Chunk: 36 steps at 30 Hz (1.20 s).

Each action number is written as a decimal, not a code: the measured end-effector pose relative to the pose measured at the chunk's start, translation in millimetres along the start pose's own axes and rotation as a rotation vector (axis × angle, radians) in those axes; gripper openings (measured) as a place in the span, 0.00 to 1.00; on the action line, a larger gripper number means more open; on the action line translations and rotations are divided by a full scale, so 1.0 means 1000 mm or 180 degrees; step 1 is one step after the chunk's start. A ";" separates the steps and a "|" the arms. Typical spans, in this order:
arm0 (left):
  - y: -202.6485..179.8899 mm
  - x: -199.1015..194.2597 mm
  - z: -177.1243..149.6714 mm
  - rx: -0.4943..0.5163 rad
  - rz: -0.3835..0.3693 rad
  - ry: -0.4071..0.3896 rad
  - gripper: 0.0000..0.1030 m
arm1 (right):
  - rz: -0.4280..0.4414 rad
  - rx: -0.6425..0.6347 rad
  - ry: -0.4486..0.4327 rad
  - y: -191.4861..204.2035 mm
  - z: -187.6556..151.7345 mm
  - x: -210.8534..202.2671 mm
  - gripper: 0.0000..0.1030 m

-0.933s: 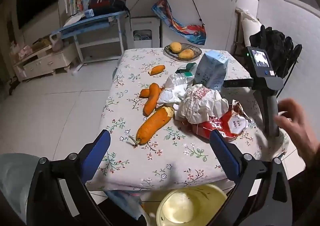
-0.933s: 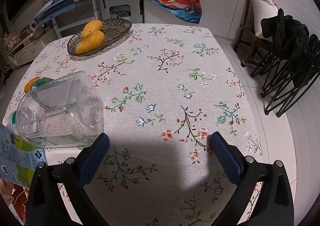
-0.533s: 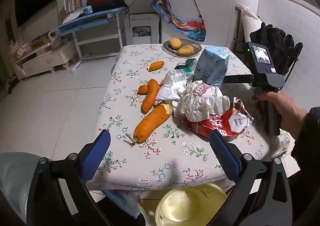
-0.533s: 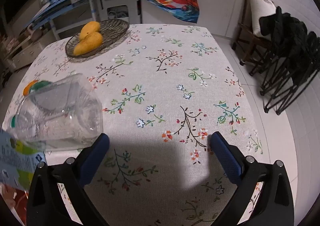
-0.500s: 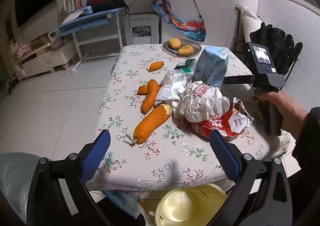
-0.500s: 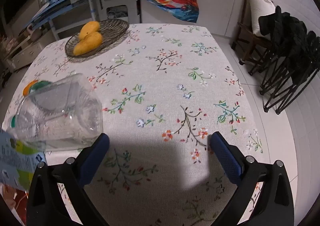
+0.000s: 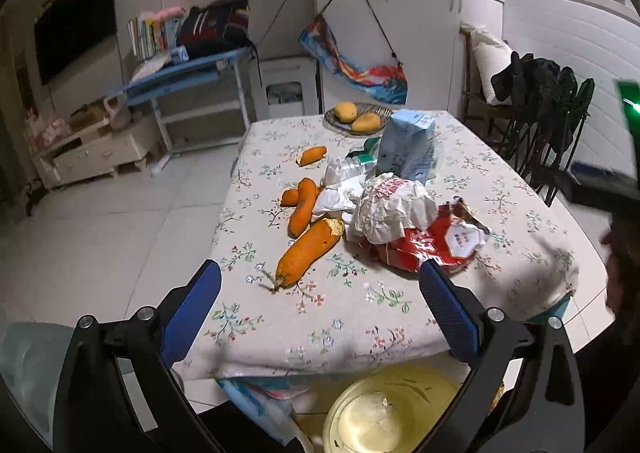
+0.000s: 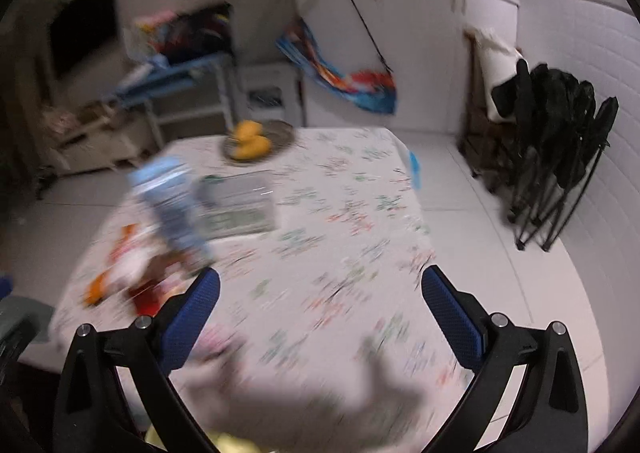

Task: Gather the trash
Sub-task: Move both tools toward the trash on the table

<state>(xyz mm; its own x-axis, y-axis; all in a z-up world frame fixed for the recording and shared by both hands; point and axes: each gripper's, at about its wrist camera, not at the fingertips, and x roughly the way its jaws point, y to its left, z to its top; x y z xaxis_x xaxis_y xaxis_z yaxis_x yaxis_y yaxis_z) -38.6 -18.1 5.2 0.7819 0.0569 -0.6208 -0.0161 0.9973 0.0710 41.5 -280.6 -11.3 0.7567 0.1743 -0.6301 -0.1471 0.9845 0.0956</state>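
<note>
A trash pile lies mid-table: crumpled white paper wrapper (image 7: 390,211), torn red packet (image 7: 434,243), white plastic wrap (image 7: 340,189), a blue carton (image 7: 408,145) and a clear plastic bottle (image 8: 238,209) lying on its side. Carrot pieces (image 7: 308,249) lie left of the pile. My left gripper (image 7: 320,309) is open and empty, held before the table's near edge. My right gripper (image 8: 320,313) is open and empty, raised above the table's right part; its view is blurred.
A flowered cloth covers the table (image 7: 400,305). A yellow bin (image 7: 384,413) stands below the near edge. A woven plate with mangoes (image 7: 356,119) sits at the far end. Folded black chairs (image 8: 560,149) stand right. A blue desk (image 7: 188,73) is behind left.
My right gripper has lifted up and back from the table, so its view now takes in the whole tabletop with motion blur. My left gripper has barely moved.
</note>
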 end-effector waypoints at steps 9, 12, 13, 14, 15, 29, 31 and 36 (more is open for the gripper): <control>0.022 -0.054 -0.027 -0.0248 0.0016 -0.0171 0.93 | 0.0109 -0.0120 -0.0647 0.023 -0.047 -0.087 0.94; 0.028 -0.070 -0.037 -0.0282 0.0026 -0.0214 0.93 | 0.0122 -0.0158 -0.0791 0.026 -0.056 -0.103 0.94; 0.030 -0.074 -0.039 -0.0295 0.0024 -0.0227 0.93 | 0.0134 -0.0125 -0.0805 0.027 -0.061 -0.106 0.94; 0.032 -0.078 -0.042 -0.0304 0.0022 -0.0244 0.93 | 0.0151 -0.0092 -0.0806 0.027 -0.063 -0.108 0.94; 0.033 -0.079 -0.043 -0.0306 0.0018 -0.0248 0.93 | 0.0170 -0.0061 -0.0802 0.028 -0.067 -0.109 0.94; 0.016 -0.073 -0.043 -0.0184 -0.0042 -0.0327 0.93 | 0.0076 -0.0286 -0.0828 0.049 -0.081 -0.095 0.94; 0.015 -0.069 -0.042 -0.0198 -0.0044 -0.0314 0.93 | 0.0054 -0.0273 -0.0836 0.049 -0.080 -0.095 0.94; 0.012 -0.064 -0.039 -0.0205 -0.0015 -0.0337 0.93 | 0.0029 -0.0268 -0.0806 0.049 -0.077 -0.094 0.94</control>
<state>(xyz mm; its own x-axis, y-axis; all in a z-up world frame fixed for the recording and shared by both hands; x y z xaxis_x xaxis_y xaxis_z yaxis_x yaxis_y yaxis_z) -113.6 -8.3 15.3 0.8434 0.0506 -0.5349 -0.0497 0.9986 0.0160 -85.9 -250.8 -6.6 0.8889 0.1932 -0.4154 -0.1992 0.9795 0.0293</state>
